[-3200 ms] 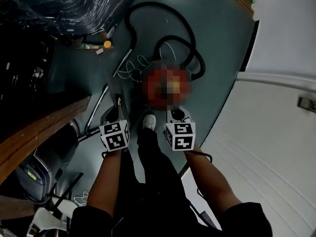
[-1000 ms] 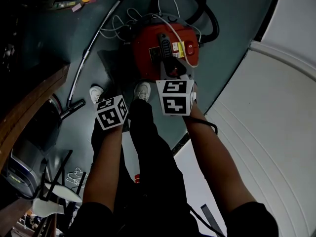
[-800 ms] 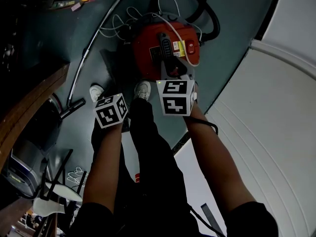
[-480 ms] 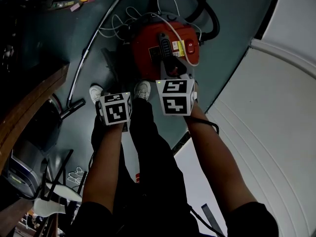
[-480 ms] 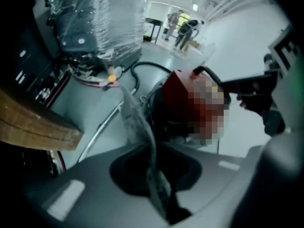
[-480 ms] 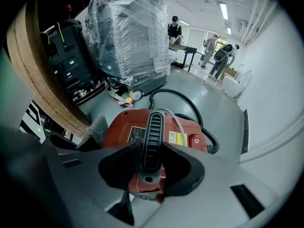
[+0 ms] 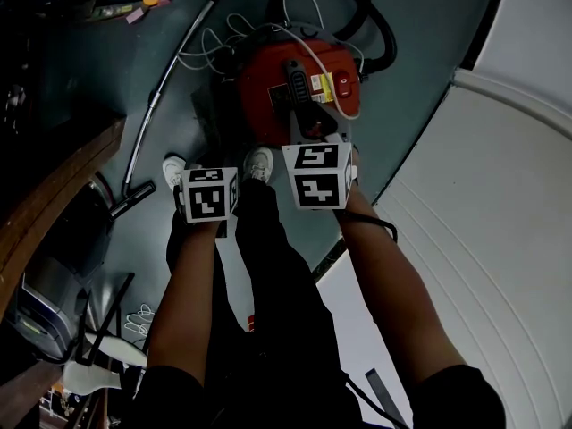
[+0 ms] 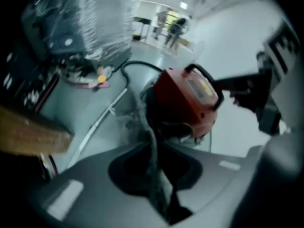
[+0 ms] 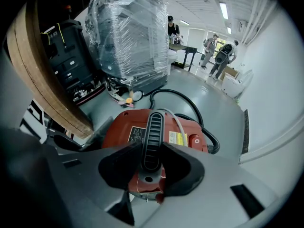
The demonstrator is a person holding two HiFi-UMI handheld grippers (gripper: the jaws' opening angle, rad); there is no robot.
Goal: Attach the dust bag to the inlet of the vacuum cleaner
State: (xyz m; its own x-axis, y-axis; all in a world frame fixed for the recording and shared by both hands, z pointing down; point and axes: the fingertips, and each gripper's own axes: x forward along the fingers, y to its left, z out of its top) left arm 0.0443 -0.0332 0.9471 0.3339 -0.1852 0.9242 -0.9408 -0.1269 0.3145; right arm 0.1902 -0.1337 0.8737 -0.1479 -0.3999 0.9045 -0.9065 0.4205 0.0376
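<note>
Two grippers showed in the head view over a dark green floor (image 7: 89, 141), each at the end of a bare forearm. The left gripper (image 7: 207, 195) hung near a pair of white shoes (image 7: 260, 162). The right gripper (image 7: 317, 155) reached down to the near end of the red vacuum cleaner (image 7: 268, 83). A black hose (image 7: 380, 38) curled behind the vacuum cleaner, and a metal tube (image 7: 165, 83) lay well off to its left. A dark grey patch against the machine's left flank looked like the dust bag (image 7: 204, 119).

From the left gripper view, which was blurred, a strip of the grey dust bag ran up between the jaws towards the vacuum cleaner. Those jaws had just been opening; they stood narrowly apart, with a dark gap beside the cloth, so the pads no longer seemed to press it.

From the right gripper view, the jaws were clamped on either side of the black ribbed handle (image 9: 153, 137) on top of the red body. A load wrapped in clear film (image 9: 128, 37) stood beyond, and a wooden board (image 9: 42, 70) curved along the left.
</note>
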